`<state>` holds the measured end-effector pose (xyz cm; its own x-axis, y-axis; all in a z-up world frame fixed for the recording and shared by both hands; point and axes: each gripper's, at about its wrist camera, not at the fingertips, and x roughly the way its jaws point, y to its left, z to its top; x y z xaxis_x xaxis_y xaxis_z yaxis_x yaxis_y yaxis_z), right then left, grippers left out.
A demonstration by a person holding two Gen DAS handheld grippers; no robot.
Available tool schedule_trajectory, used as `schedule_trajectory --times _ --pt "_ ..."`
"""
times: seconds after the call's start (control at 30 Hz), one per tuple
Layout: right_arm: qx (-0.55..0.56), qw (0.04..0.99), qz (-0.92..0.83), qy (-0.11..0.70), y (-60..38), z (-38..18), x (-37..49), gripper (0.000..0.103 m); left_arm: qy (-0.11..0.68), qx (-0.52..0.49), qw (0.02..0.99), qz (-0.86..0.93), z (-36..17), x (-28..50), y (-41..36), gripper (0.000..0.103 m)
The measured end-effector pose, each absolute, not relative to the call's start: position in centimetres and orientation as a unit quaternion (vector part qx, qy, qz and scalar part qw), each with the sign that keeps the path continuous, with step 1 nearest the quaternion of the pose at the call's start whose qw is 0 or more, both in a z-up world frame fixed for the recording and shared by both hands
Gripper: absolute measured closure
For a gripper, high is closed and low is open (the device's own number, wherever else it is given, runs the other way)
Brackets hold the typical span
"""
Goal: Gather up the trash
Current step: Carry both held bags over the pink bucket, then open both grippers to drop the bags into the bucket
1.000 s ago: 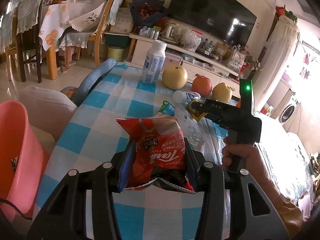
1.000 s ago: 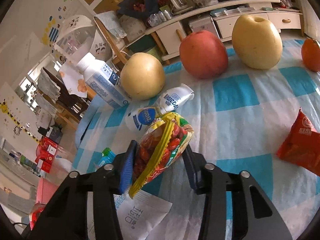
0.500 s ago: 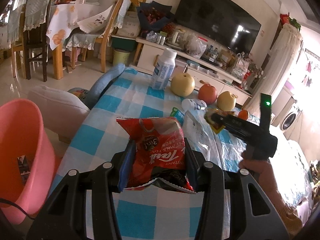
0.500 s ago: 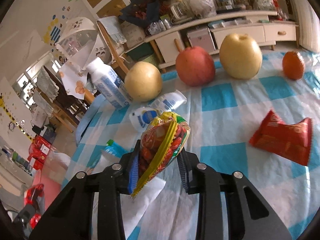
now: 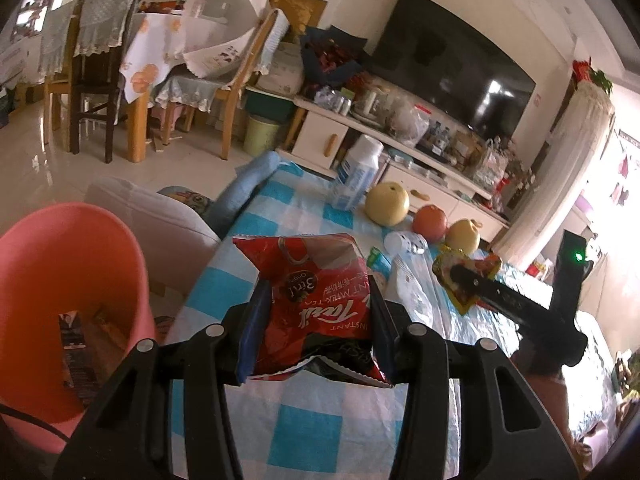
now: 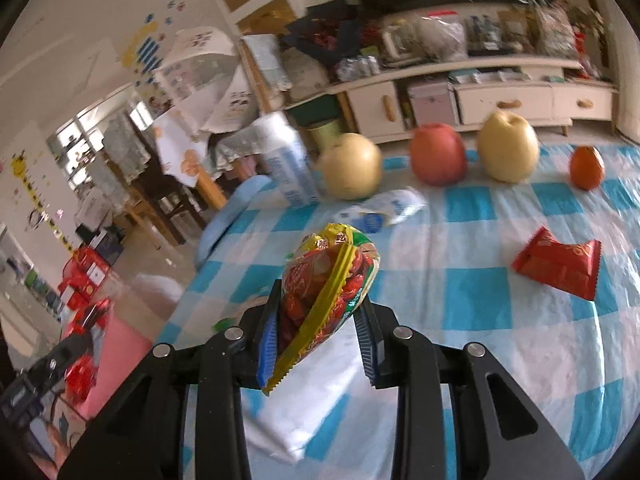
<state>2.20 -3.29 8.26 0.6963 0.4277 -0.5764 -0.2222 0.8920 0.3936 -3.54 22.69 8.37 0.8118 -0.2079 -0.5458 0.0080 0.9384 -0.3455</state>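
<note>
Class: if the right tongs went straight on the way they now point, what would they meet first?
Probably the checked tablecloth, since the right tongs, shut on the yellow-edged snack packet, point downward. The white squashed bottle lies further along that line; depth is unclear.

Bucket left of table; 3 fruits in a row behind wrapper.

red tea packet: glossy crinkled foil between the left fingers
snack bag: shiny plastic film between the right fingers
tablecloth: glossy checked plastic sheet beneath the fingers
pink bin: smooth plastic, left of the left fingers
</note>
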Motion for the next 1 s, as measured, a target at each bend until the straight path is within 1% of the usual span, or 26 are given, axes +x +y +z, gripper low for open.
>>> schedule_trajectory --times 0.2,0.53,0.77,1.0 --pt "0.134 0.899 0.24 0.34 1.7 10.0 0.1 0.068 0.286 -0.176 0.942 -0.021 9.1 -4.4 25.5 0.055" --pt "0.086 0.872 0.353 0.327 12.8 12.6 -5.1 0.068 0.266 -0.211 0.938 0.074 9.8 -6.1 33.0 0.055" --pt "0.06 0.853 0.396 0.335 18.9 12.2 -7.3 0.068 0.257 -0.242 0.928 0.119 9.8 -7.4 37.1 0.055" --pt "0.04 0.846 0.411 0.338 23.0 12.0 -7.3 0.068 0.259 -0.257 0.92 0.141 9.6 -7.7 38.9 0.055"
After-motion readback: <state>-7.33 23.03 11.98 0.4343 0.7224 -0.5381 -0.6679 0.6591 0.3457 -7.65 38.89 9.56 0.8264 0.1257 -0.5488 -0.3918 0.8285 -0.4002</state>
